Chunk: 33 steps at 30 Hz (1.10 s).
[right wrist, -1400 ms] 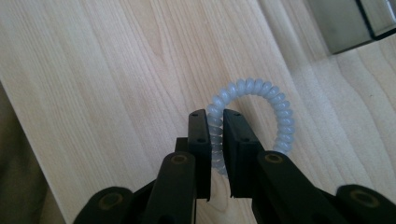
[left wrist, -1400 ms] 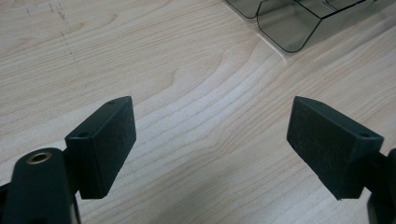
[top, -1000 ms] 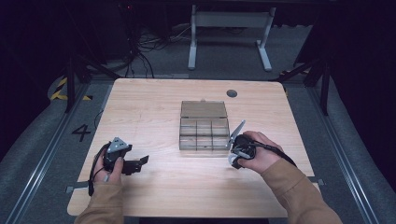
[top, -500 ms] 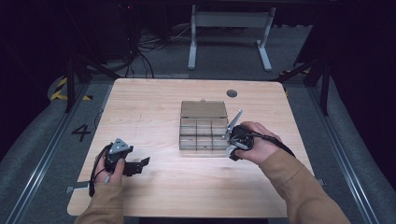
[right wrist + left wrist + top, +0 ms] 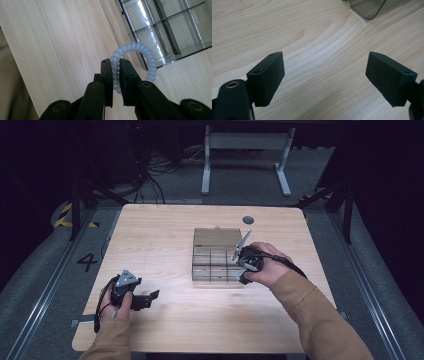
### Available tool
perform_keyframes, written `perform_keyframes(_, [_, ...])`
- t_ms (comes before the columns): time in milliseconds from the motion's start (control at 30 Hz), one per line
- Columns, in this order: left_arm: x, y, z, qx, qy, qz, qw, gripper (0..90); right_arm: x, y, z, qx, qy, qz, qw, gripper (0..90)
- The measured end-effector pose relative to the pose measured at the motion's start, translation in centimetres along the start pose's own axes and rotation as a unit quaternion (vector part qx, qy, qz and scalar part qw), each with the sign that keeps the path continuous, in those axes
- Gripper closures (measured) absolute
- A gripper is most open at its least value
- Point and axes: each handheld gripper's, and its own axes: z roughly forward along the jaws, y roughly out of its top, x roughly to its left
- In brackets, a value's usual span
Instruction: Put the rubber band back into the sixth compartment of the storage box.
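A smoky clear compartment box (image 5: 217, 256) sits mid-table with its lid folded back. My right gripper (image 5: 242, 270) hovers at the box's right front corner, shut on a white spiral hair tie (image 5: 135, 62). In the right gripper view the tie loops up from between the jaws, just beside the box's corner (image 5: 160, 42). My left gripper (image 5: 150, 296) rests low over the table at the front left with its jaws wide open and bare wood between the pads (image 5: 267, 77). A corner of the box (image 5: 368, 8) shows far ahead of it.
The wooden table (image 5: 160, 240) has a dark round grommet (image 5: 248, 220) behind the box. A metal frame leg (image 5: 245, 142) stands on the floor beyond the far edge. A beige sleeve (image 5: 7, 82) lies along the left of the right gripper view.
My right gripper has moved up and left from beside the box's front right corner toward the box, carrying the hair tie. The left gripper has stayed put.
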Motion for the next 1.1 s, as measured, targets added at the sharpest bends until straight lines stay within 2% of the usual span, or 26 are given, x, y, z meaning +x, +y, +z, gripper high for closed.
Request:
perform_keyframes(233, [0.3,-0.4,-0.5,-0.002,0.007,-0.008,0.9999,16.3,-0.5,1.5,0.7,0.002,0.001,-0.011,0.9999,82.4])
perform_keyframes(500, [0.3,-0.4,-0.6,-0.001,0.006,-0.008,0.9999,16.3,-0.8,2.5,0.9,-0.001,-0.005,-0.014,0.9999,82.4])
perform_keyframes(1100, [0.4,-0.3,-0.5,-0.002,0.004,-0.008,1.0,16.3,-2.7,3.3,1.6,0.0,-0.009,0.009,0.9999,82.4])
